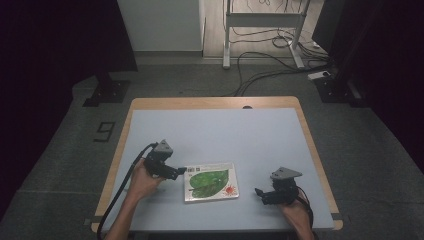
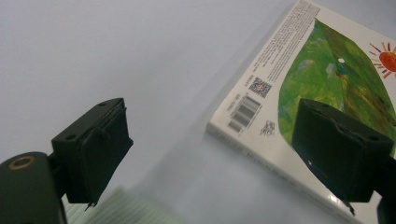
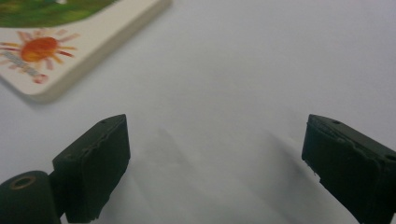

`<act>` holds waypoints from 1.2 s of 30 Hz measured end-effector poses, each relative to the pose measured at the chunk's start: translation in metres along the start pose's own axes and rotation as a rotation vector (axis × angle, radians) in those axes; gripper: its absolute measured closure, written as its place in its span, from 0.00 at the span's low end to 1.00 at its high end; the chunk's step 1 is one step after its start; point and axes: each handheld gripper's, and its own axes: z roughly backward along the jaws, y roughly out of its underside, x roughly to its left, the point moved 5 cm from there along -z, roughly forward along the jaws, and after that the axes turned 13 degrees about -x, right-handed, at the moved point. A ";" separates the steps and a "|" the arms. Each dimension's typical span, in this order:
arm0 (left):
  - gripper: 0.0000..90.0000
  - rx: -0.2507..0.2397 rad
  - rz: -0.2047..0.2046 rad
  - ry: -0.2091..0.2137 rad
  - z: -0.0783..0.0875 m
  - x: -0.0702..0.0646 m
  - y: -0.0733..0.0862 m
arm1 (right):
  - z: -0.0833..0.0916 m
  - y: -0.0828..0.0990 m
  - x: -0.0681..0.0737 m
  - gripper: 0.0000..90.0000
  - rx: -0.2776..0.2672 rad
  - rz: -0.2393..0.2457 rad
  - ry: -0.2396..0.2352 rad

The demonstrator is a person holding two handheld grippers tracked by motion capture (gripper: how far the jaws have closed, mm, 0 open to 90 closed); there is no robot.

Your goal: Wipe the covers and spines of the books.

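A thin picture book (image 1: 211, 181) lies flat on the table near its front edge, with a green leaf, an orange sun and a barcode facing up. My left gripper (image 1: 178, 173) hovers at the book's left edge, open, with nothing between its jaws. In the left gripper view (image 2: 217, 158) the book (image 2: 322, 70) lies ahead to the right, and the right jaw stands in front of its near edge. My right gripper (image 1: 260, 194) rests open a little right of the book. In the right gripper view (image 3: 224, 163) bare table lies between its jaws, with the book's sun corner (image 3: 70, 42) at the upper left.
The table (image 1: 215, 102) has a pale blue top and a wooden rim. Beyond it on the floor are cables (image 1: 260, 70), a white desk frame (image 1: 262, 20) and dark stands at both sides. A black figure 9 (image 1: 104, 131) marks the floor at the left.
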 end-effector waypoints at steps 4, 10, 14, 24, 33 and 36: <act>0.12 -0.015 0.026 0.036 -0.016 -0.001 0.002 | -0.003 -0.007 0.015 0.06 -0.015 0.017 -0.038; 0.11 0.049 -0.020 0.053 -0.035 -0.006 0.007 | -0.013 -0.012 0.037 0.05 -0.015 0.036 -0.096; 0.11 0.062 -0.028 0.079 -0.043 -0.010 0.010 | -0.020 -0.014 0.049 0.05 -0.011 0.055 -0.126; 0.12 0.070 0.024 0.193 -0.047 -0.023 0.016 | -0.039 -0.016 0.066 0.06 0.025 0.114 -0.149; 0.08 0.080 0.035 0.164 -0.044 -0.031 0.019 | -0.042 -0.018 0.059 0.07 0.010 0.125 -0.143; 0.07 0.075 0.043 0.156 -0.041 -0.034 0.021 | -0.043 -0.019 0.054 0.07 0.008 0.117 -0.127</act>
